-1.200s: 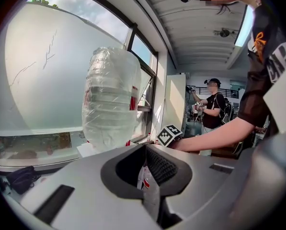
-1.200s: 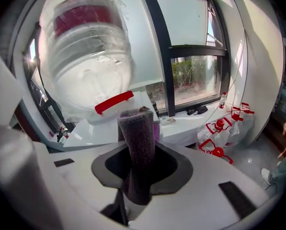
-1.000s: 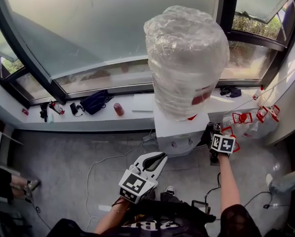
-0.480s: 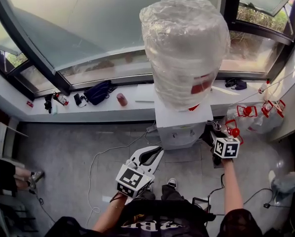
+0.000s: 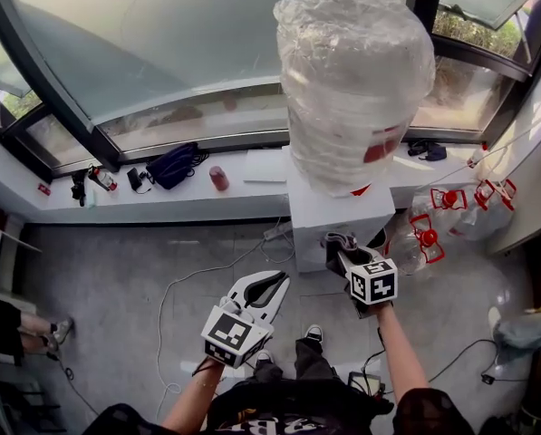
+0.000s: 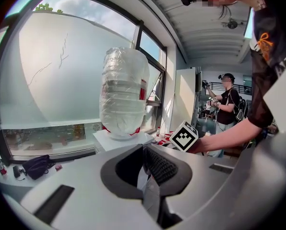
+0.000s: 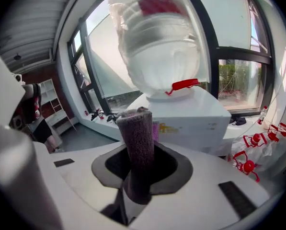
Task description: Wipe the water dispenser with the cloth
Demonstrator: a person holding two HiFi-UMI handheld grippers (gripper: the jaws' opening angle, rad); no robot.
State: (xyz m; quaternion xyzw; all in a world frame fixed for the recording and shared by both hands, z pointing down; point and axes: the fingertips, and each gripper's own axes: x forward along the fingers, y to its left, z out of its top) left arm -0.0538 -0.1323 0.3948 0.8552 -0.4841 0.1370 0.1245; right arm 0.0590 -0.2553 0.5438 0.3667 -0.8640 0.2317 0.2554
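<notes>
Cloth [image 7: 137, 143] sits squeezed in right tongs [image 5: 336, 242], just before the water dispenser [image 5: 335, 214]; left tongs [image 5: 268, 286] closed, empty, farther back.

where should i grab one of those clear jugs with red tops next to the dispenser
By the red handle on top of the jug, coming from above. It is a thin raised loop the jaws could likely span; the clear body looks too wide and round.
</notes>
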